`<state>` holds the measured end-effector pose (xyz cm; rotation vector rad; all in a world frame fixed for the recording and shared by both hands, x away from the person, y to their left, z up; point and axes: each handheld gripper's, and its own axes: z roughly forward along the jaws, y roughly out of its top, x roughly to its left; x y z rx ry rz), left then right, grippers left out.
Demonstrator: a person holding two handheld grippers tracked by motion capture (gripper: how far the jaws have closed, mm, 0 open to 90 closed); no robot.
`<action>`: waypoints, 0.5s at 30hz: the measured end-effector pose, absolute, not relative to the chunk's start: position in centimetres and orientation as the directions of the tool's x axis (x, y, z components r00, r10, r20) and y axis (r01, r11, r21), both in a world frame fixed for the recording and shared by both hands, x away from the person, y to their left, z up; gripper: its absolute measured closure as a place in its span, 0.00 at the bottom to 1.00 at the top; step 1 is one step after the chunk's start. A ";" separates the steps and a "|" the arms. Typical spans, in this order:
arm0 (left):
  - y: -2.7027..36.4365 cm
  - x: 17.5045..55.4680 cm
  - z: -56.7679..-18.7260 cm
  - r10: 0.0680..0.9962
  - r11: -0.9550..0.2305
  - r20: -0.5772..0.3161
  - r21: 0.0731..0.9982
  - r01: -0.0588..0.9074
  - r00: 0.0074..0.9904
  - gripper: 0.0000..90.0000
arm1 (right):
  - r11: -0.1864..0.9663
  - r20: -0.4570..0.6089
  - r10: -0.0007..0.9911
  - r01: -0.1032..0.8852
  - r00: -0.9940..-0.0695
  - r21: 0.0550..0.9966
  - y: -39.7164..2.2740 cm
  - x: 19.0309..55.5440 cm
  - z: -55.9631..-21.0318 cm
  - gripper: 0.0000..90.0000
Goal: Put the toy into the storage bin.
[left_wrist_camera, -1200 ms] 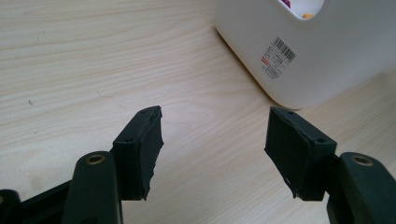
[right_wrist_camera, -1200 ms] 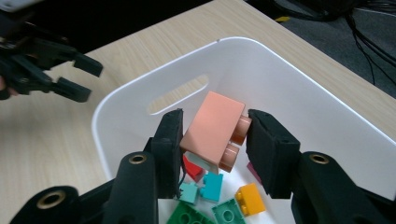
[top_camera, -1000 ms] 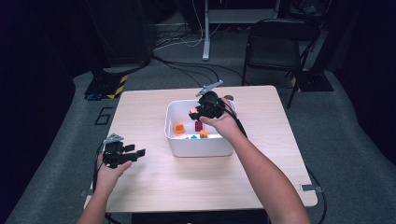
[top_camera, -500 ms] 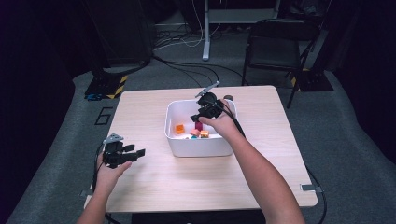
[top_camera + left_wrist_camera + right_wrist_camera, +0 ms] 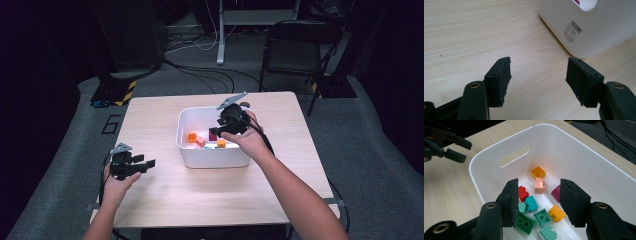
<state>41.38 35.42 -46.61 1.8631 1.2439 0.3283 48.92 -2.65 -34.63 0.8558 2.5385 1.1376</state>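
A white bin (image 5: 210, 161) stands mid-table with several toy bricks inside. My right gripper (image 5: 218, 131) hovers over it, tilted down into it. In the right gripper view this gripper (image 5: 539, 182) is open; its jaws have just been opening and nothing is between them. Below it lie an orange brick (image 5: 538, 172), a pink brick (image 5: 539, 185), a red brick (image 5: 523, 193), a magenta brick (image 5: 556, 192) and a green brick (image 5: 525, 222). My left gripper (image 5: 147, 164) rests low over the table left of the bin, open and empty (image 5: 539, 62), facing the bin's outer wall (image 5: 599, 27).
The wooden table (image 5: 200, 200) has bare surface left of and in front of the bin. A folding chair (image 5: 295, 45) stands beyond the far right corner, and cables run across the floor behind the table.
My right gripper has shifted slightly above the bin and its jaws stand wider apart. The left gripper has kept still.
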 end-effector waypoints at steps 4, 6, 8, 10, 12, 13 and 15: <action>35.4 41.4 -46.7 0.851 -0.154 -0.219 0.765 0.625 0.477 0.40 | 0.509 0.036 0.578 0.395 -0.815 0.765 -3.6 47.5 -34.4 0.55; 35.4 41.5 -46.8 0.851 -0.153 -0.220 0.764 0.627 0.477 0.40 | 0.496 0.049 0.576 0.397 -0.816 0.772 -4.2 46.7 -34.4 0.55; 35.4 41.5 -46.8 0.852 -0.154 -0.220 0.763 0.628 0.476 0.40 | 0.486 0.054 0.572 0.391 -0.819 0.782 -4.9 45.7 -34.4 0.55; 35.5 41.4 -46.8 0.853 -0.156 -0.218 0.761 0.630 0.475 0.40 | 0.473 0.064 0.566 0.388 -0.822 0.791 -5.7 44.8 -34.5 0.55; 35.5 41.4 -46.8 0.853 -0.156 -0.220 0.759 0.633 0.473 0.40 | 0.477 0.061 0.563 0.385 -0.824 0.790 -6.3 44.2 -34.6 0.55; 35.4 41.4 -46.9 0.853 -0.156 -0.219 0.759 0.633 0.473 0.40 | 0.479 0.059 0.567 0.387 -0.822 0.788 -6.6 43.8 -34.7 0.55; 35.3 41.5 -46.9 0.854 -0.151 -0.219 0.764 0.628 0.471 0.40 | 0.484 0.049 0.568 0.381 -0.822 0.788 -7.1 43.2 -35.0 0.55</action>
